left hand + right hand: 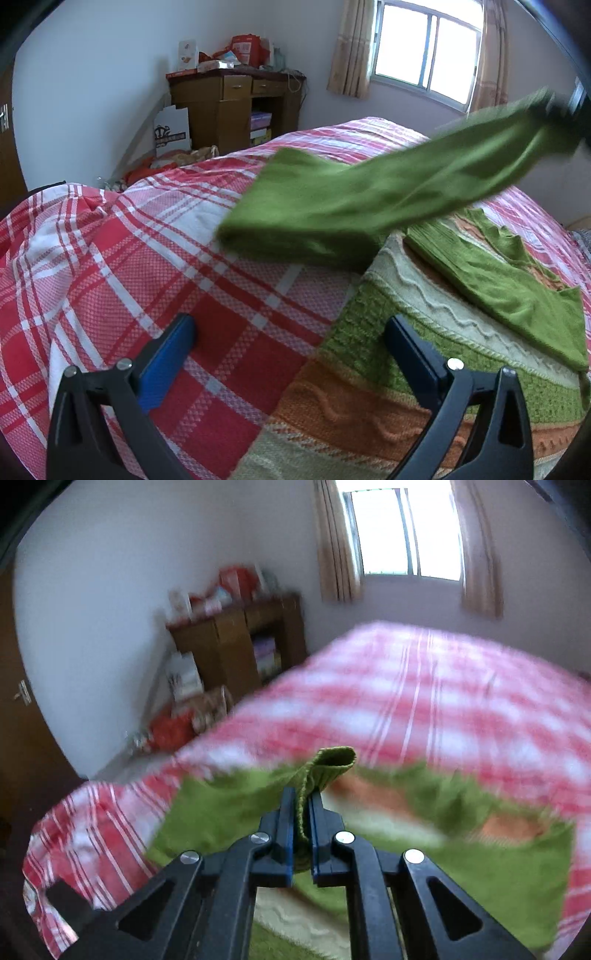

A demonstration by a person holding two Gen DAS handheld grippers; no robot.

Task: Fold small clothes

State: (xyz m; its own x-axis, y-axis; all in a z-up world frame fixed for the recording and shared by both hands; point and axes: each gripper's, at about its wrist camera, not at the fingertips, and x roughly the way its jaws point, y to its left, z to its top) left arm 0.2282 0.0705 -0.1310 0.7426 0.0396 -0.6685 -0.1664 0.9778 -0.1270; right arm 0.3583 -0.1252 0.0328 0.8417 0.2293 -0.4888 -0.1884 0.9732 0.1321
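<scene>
- Green knit sweater (480, 280) lies on the red plaid bedspread (155, 236), its striped body at about 5 o'clock in the left wrist view
- One green sleeve (369, 192) is lifted off the bed, stretching up toward 2 o'clock
- Right gripper (303, 805) is clamped tight on the sleeve's ribbed cuff (332, 764), which pokes out above the pads
- Left gripper (291, 328) hangs spread wide over the sweater's edge, holding nothing
- Wooden desk (229, 107) stands at 11 o'clock; the right view is blurred, so the sweater's layout there is probably unreliable
</scene>
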